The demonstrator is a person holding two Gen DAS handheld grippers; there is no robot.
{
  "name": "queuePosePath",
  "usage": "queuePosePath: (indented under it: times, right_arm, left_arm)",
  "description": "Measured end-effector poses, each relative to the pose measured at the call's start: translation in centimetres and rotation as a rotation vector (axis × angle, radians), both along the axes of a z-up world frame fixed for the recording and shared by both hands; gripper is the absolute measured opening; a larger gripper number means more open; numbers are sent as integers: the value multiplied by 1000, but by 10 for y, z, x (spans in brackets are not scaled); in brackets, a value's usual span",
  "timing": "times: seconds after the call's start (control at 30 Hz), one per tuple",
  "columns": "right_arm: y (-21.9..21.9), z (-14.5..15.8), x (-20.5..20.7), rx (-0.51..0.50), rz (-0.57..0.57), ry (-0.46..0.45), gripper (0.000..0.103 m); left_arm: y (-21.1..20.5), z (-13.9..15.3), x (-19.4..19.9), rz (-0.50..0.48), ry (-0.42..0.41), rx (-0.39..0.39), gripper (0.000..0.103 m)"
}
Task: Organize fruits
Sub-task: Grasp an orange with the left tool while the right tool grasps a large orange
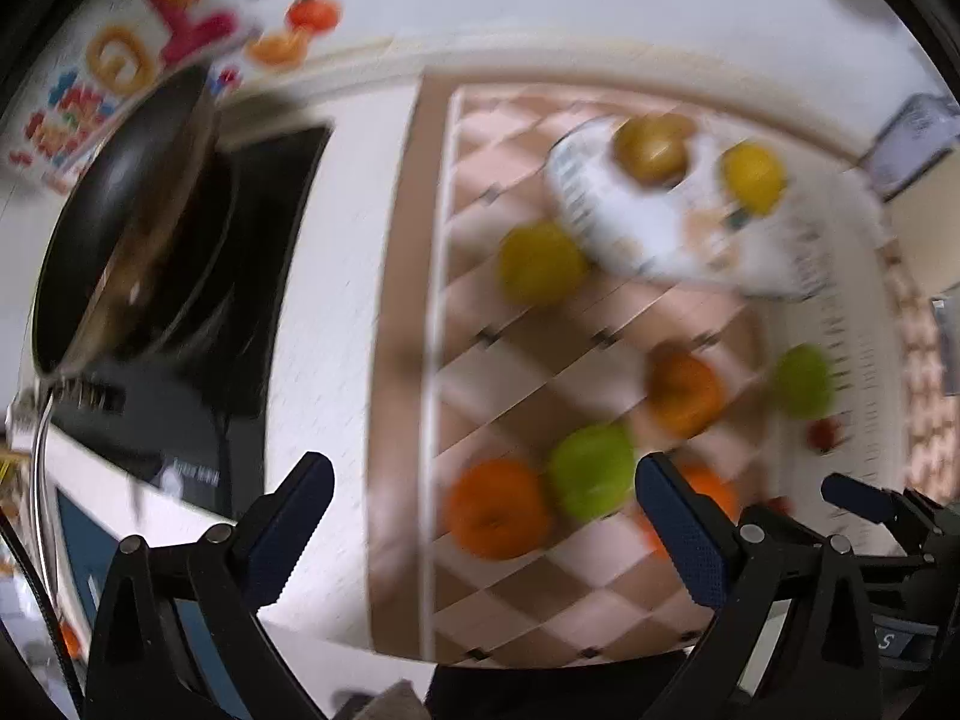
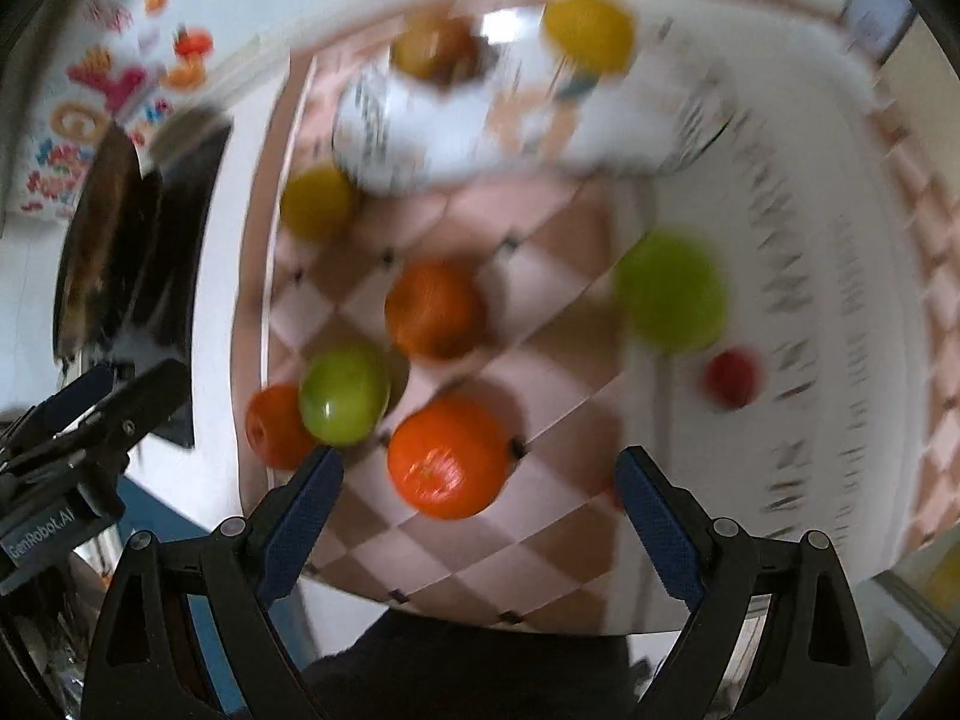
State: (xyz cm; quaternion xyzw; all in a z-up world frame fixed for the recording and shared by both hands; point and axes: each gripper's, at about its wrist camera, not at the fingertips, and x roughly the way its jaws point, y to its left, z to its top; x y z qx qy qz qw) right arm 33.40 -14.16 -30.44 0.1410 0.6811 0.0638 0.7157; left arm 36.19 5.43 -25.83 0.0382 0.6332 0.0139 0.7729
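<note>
Both views are motion-blurred. Several fruits lie on a checkered mat [image 1: 516, 594] [image 2: 540, 546]. In the right wrist view an orange [image 2: 447, 457] sits just ahead between the fingers of my open, empty right gripper [image 2: 479, 504]; a green apple [image 2: 344, 393], another orange [image 2: 271, 426], a third orange [image 2: 433, 307], a second green apple [image 2: 671, 293] and a small red fruit [image 2: 731, 377] lie around. My left gripper [image 1: 483, 525] is open and empty above an orange [image 1: 498, 507] and green apple [image 1: 593, 471]. A white patterned bowl [image 1: 606, 234] [image 2: 384, 138] holds a brownish fruit [image 1: 651, 147] and a yellow fruit [image 1: 753, 177].
A dark frying pan [image 1: 129, 228] sits on a black cooktop [image 1: 264, 276] left of the mat. A yellow fruit [image 1: 540, 264] lies beside the bowl. Colourful stickers [image 1: 180, 30] cover the wall behind. The left gripper shows at the left edge of the right wrist view [image 2: 78, 420].
</note>
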Motion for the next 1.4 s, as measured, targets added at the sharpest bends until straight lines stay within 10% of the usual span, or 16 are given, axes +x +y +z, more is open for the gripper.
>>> queuePosePath:
  times: [0.57,0.73,1.4]
  right_arm:
    - [56,-74,-13,-39,150,76,68]
    - [49,-75,-17,-47,155,89,68]
    - [23,-75,-14,-43,133,117,69]
  left_arm:
    - [5,-79,-11,-72,147,-51,86]
    - [10,-78,-14,-64,162,-168,56]
    - [-13,-88,-28,-143,168,-83,63]
